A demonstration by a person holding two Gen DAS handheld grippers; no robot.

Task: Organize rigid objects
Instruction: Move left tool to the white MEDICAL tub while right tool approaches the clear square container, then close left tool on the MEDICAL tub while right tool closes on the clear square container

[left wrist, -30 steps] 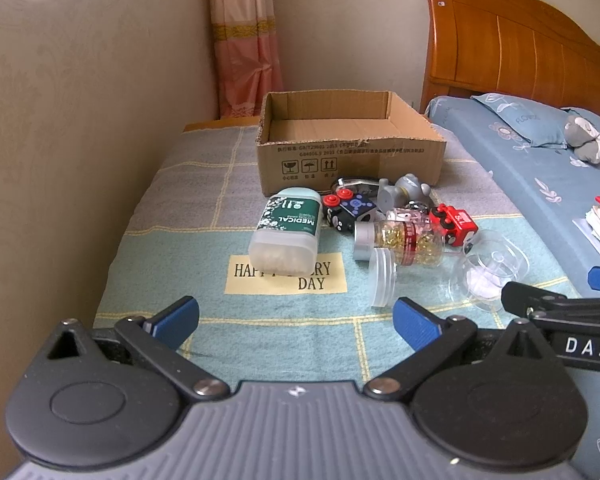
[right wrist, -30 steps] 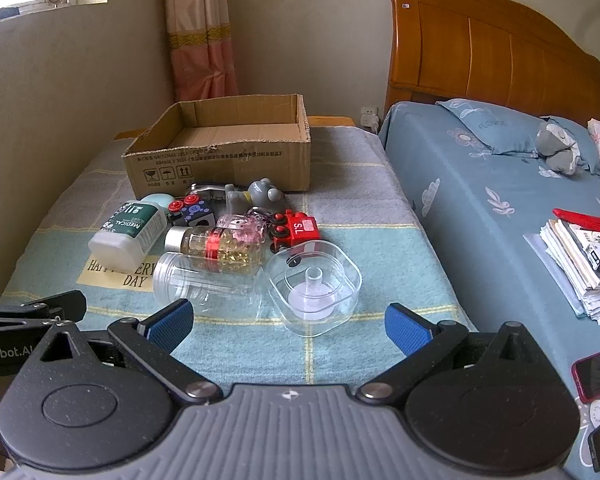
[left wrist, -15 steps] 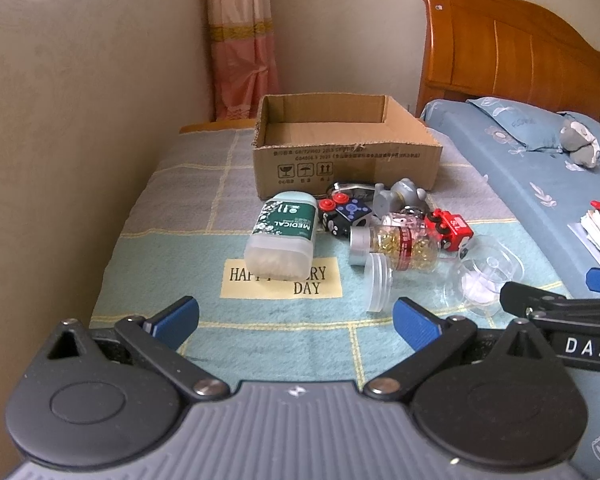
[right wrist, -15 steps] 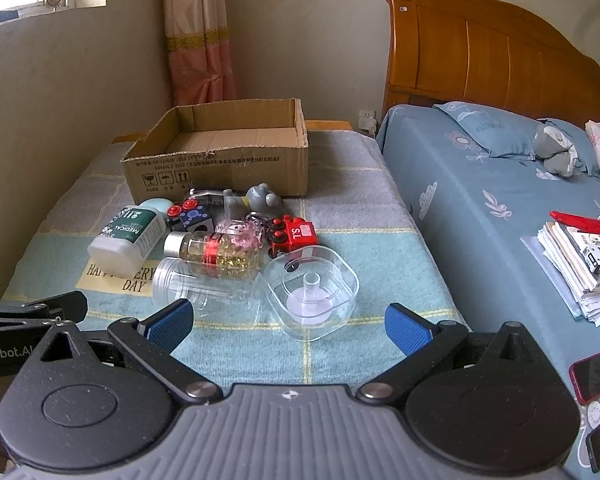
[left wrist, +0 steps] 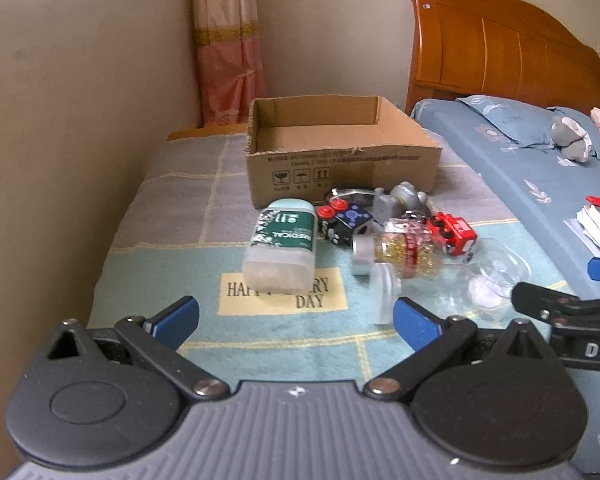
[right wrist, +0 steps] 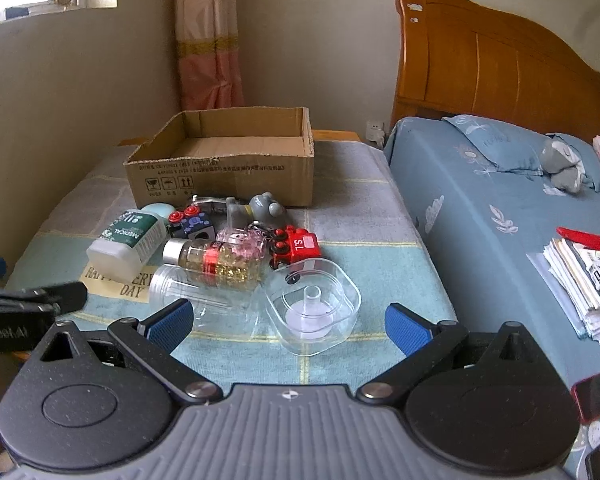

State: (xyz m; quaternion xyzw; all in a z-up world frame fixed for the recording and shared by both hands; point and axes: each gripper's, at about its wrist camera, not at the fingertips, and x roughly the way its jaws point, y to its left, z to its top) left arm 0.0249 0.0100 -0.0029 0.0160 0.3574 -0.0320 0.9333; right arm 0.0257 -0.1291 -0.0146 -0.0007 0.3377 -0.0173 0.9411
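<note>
Toys (right wrist: 294,246) on checked blanket (right wrist: 364,208), bedside

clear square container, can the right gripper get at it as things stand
Probably yes. The right gripper is open, and the clear square container lies just ahead between its fingers, at the near edge of the pile, nothing in front of it.

Small rigid objects (right wrist: 236,256) lie clustered before an open cardboard box (right wrist: 228,168).

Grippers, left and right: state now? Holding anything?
Left gripper: open, holding nothing, short of the white bottle.
Right gripper: open, holding nothing, short of the clear square container.
</note>
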